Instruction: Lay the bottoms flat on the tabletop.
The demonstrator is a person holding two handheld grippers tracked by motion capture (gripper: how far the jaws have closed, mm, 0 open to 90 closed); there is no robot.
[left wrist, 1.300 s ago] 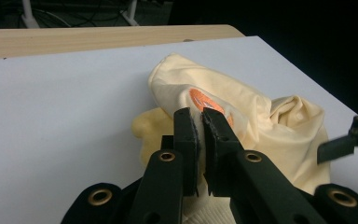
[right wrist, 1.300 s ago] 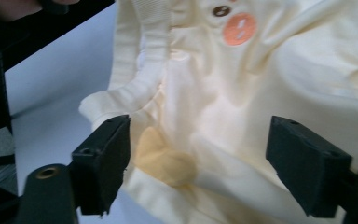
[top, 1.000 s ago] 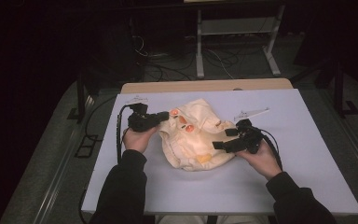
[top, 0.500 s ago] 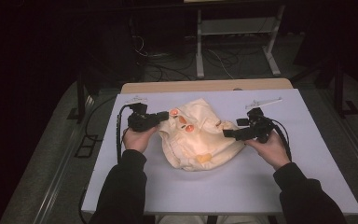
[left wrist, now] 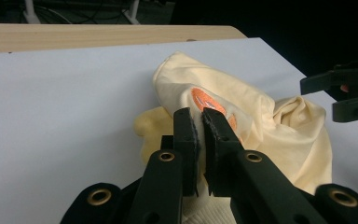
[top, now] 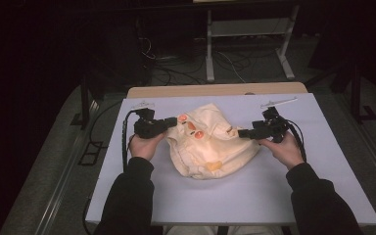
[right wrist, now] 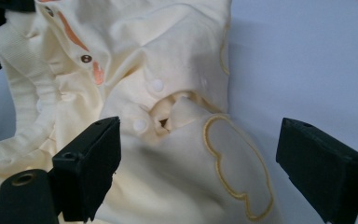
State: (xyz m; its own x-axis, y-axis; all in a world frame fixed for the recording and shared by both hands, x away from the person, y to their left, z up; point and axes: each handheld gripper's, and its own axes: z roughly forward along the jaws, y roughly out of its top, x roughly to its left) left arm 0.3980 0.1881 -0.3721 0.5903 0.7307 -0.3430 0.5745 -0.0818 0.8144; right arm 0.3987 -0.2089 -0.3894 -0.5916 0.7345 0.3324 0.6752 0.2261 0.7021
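Since a second ago our right gripper (top: 245,132) has slid out to the garment's (top: 210,142) right edge, jaws wide, nothing held; left gripper (top: 173,122) stays pinched on its cloth. Garment lies mid-table (top: 323,186); we read no writing, just orange embroidery (left wrist: 205,100)

The left gripper (top: 172,122) pointed inward from the left, its jaws pinched nearly together. The right gripper (top: 242,132) faced it from the right, jaws spread wide, and both forearms reached in from the near edge
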